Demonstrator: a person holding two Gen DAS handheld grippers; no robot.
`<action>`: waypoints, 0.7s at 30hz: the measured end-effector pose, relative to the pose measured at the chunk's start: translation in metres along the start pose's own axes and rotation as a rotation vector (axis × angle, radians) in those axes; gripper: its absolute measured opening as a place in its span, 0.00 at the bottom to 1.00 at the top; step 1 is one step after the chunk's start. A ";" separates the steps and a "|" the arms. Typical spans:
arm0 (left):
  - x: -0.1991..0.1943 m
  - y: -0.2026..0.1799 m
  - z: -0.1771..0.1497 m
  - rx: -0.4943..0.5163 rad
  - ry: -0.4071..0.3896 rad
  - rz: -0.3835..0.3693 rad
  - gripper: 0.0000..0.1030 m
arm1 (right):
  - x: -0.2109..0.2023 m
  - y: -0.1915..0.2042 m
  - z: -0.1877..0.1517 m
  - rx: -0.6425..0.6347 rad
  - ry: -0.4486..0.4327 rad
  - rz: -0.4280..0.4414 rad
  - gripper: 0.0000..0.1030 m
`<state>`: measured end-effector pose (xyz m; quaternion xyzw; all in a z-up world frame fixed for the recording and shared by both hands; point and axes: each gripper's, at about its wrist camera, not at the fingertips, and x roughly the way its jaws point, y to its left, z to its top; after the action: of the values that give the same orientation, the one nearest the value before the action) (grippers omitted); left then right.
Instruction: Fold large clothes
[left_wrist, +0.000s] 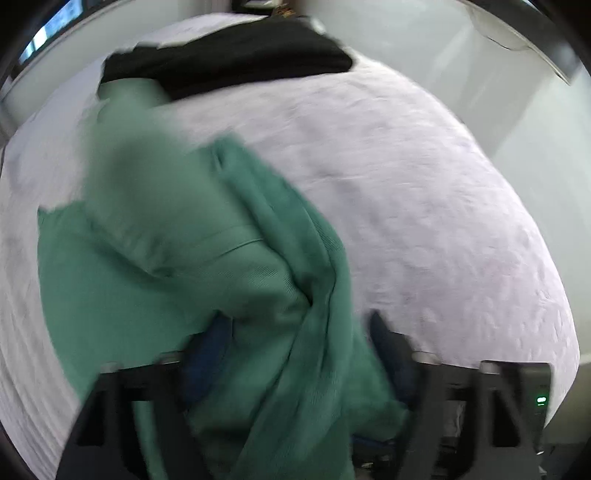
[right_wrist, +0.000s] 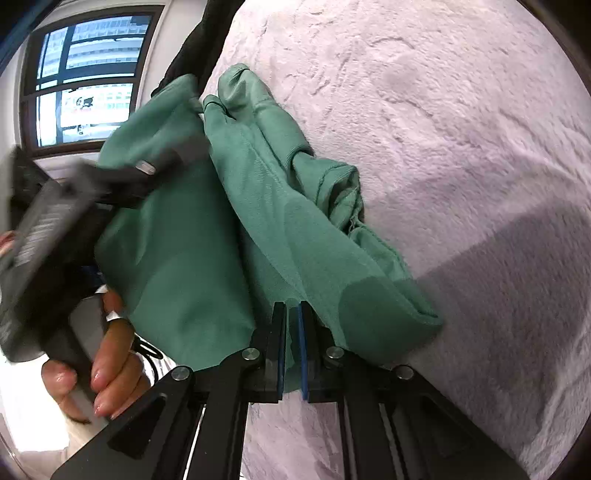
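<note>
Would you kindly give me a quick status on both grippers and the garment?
Right gripper shut on green garment. Left gripper open, cloth draped between its fingers. Black clothing lies farther back on the bed cover, clear of the work.

Bright daylight, perhaps window-lit; motion-blurred.

- Left gripper (left_wrist: 299, 332): jaws spread wide, pointing steeply down.
- Right gripper (right_wrist: 291, 343): jaws nearly together, pinching cloth.
- Hand (right_wrist: 107, 365) grips the left gripper's handle.
</note>
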<state>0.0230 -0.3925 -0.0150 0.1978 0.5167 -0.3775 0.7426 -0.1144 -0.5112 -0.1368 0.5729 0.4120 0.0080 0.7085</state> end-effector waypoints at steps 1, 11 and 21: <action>-0.005 -0.005 0.001 0.019 -0.023 0.004 1.00 | 0.002 0.000 0.000 0.003 0.003 0.001 0.07; -0.066 0.030 -0.025 -0.041 -0.178 0.029 1.00 | 0.014 0.031 0.009 0.000 -0.003 -0.019 0.26; -0.089 0.110 -0.158 -0.186 -0.002 0.241 1.00 | -0.015 0.077 -0.013 -0.141 -0.043 -0.104 0.61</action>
<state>-0.0070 -0.1829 -0.0054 0.1882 0.5212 -0.2362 0.7982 -0.0971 -0.4813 -0.0652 0.4993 0.4245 -0.0122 0.7552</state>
